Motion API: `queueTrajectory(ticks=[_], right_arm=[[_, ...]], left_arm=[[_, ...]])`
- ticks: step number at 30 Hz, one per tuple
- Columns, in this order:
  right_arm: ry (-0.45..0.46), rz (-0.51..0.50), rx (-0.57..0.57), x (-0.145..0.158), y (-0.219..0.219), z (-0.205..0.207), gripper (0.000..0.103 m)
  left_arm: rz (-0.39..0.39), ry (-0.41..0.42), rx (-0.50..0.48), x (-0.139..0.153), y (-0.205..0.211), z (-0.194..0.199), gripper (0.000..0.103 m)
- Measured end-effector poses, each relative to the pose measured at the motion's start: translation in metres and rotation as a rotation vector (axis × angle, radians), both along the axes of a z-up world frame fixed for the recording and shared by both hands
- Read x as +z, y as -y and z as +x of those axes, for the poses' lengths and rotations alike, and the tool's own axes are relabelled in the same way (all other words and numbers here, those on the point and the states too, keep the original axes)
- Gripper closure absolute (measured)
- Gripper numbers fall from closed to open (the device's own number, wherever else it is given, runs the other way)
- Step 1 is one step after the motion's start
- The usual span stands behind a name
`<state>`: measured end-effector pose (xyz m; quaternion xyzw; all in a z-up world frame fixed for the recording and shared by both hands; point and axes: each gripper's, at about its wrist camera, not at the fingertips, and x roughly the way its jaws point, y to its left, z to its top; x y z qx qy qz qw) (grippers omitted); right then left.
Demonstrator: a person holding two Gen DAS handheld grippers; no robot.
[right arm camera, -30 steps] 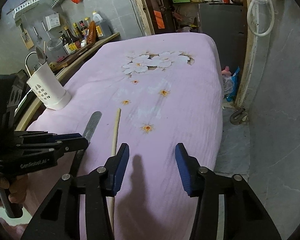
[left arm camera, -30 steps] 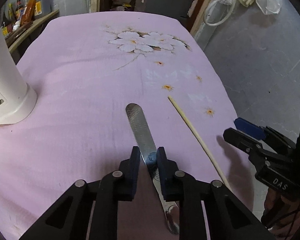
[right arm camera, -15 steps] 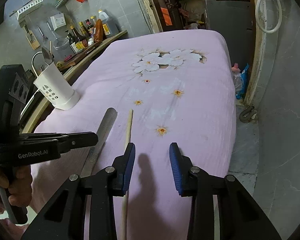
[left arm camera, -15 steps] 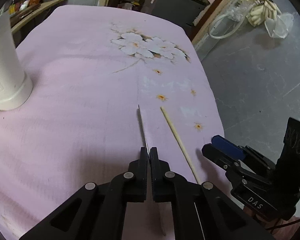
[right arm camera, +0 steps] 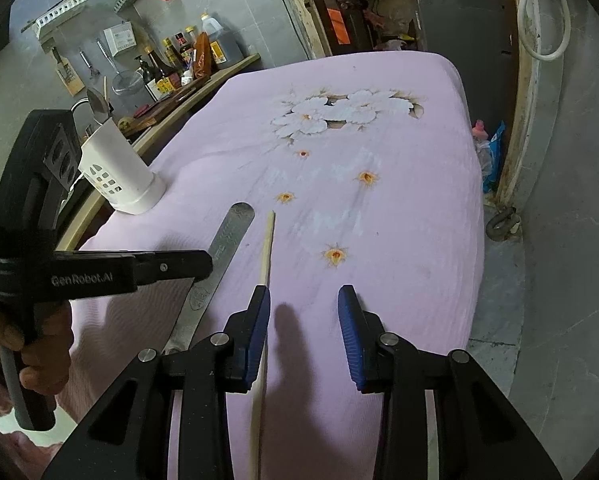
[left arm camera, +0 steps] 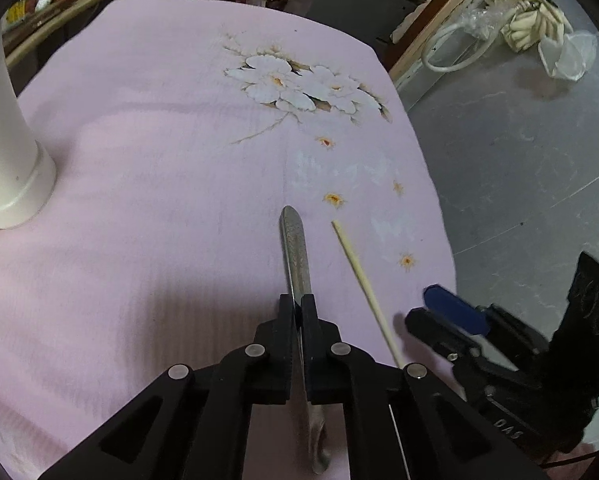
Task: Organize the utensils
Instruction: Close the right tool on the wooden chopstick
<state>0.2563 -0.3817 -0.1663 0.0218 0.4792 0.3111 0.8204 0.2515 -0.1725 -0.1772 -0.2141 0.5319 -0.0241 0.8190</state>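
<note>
A white holder (right arm camera: 119, 176) stands at the left of the pink-clothed bench (right arm camera: 399, 220). The left hand-held gripper (left arm camera: 298, 312) pinches a steel utensil (left arm camera: 295, 248) lying on the cloth. Just right of it lies a chopstick (right arm camera: 265, 252), its shaft passing under the left finger of the right hand-held gripper (right arm camera: 303, 320), whose jaws have just narrowed but stand apart on nothing.

On the table (right arm camera: 399, 240), the knife (right arm camera: 229, 236) and chopstick (right arm camera: 265, 248) lie side by side, chopstick on the right. The utensil holder (right arm camera: 119, 172) stands well beyond them, to the left.
</note>
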Motion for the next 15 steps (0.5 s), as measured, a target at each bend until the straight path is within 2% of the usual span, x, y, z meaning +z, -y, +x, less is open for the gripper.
queueTrajectory(ticks=[2,8,10,15], right_arm=[[0.002,-0.004,-0.001,0.0,0.001,-0.001,0.072],[0.002,-0.001,0.018,0.001,0.0,-0.001,0.072],[0.008,0.001,0.046,0.003,-0.003,-0.003,0.079],[0.013,-0.028,0.11,0.003,-0.016,-0.003,0.08]], left_arm=[[-0.017,0.002,0.003,0.001,0.0,0.0,0.099],[0.002,0.004,-0.029,0.002,0.008,0.006,0.1],[0.004,0.004,-0.032,0.001,0.009,0.008,0.1],[0.008,0.002,-0.039,0.001,0.008,0.008,0.099]])
